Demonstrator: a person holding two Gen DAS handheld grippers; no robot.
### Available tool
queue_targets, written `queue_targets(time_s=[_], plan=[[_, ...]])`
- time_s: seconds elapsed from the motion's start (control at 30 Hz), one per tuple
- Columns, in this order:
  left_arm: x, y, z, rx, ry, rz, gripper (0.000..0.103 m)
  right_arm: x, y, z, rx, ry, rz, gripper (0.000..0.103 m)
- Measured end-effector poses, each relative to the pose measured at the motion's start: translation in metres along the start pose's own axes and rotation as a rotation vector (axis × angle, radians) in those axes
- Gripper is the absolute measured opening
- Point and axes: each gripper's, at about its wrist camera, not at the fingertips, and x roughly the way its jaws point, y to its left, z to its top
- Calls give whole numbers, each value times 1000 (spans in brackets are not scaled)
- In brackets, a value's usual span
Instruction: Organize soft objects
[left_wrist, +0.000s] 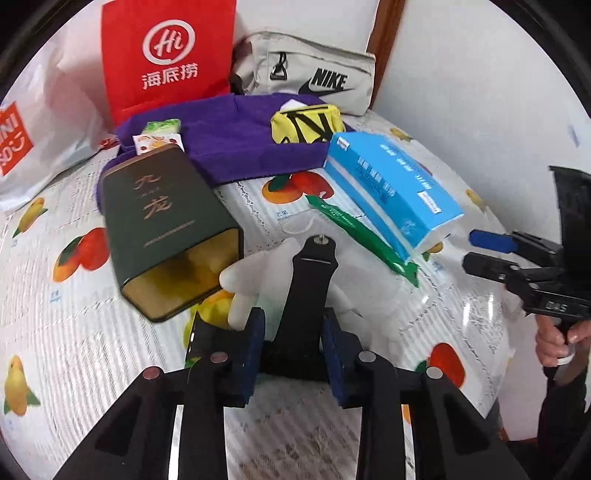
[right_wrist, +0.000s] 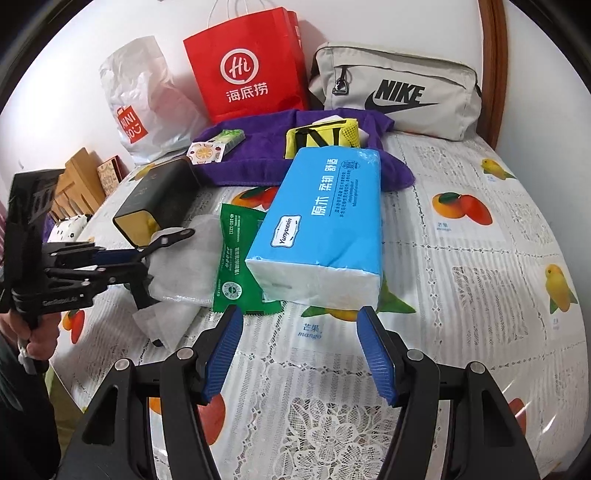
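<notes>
The red paper shopping bag bears a white "Hi" logo above "海底捞". The grey fabric pouch reads "NIKE". The blue plastic tissue pack shows "Yunyuexin". The fruit-print tablecloth reads "mango".

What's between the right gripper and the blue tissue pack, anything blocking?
Nothing visible. The right gripper is open, with only bare tablecloth between its fingers and the near end of the blue tissue pack. The green wipes packet lies partly under the pack's left side, off the approach line.
</notes>
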Motion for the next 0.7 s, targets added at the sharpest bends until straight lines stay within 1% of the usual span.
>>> queue_targets(time_s=[0.1, 0.23, 0.5, 0.57, 0.6, 0.7], plan=[[-6, 1, -9, -15, 8, -3, 29, 0, 1, -1, -2, 2, 3, 63], [0, -4, -17, 2, 43, 5, 29, 1, 4, -3, -10, 9, 8, 63], [14, -15, -9, 52, 68, 16, 30, 4, 8, -8, -22, 31, -5, 63], [16, -17, -7, 62, 73, 20, 35, 5, 8, -8, -20, 36, -4, 63], [17, -18, -6, 67, 77, 20, 37, 6, 8, -8, -20, 38, -4, 63], [15, -22, -3, 81, 64, 26, 37, 7, 11, -9, -26, 42, -5, 63]])
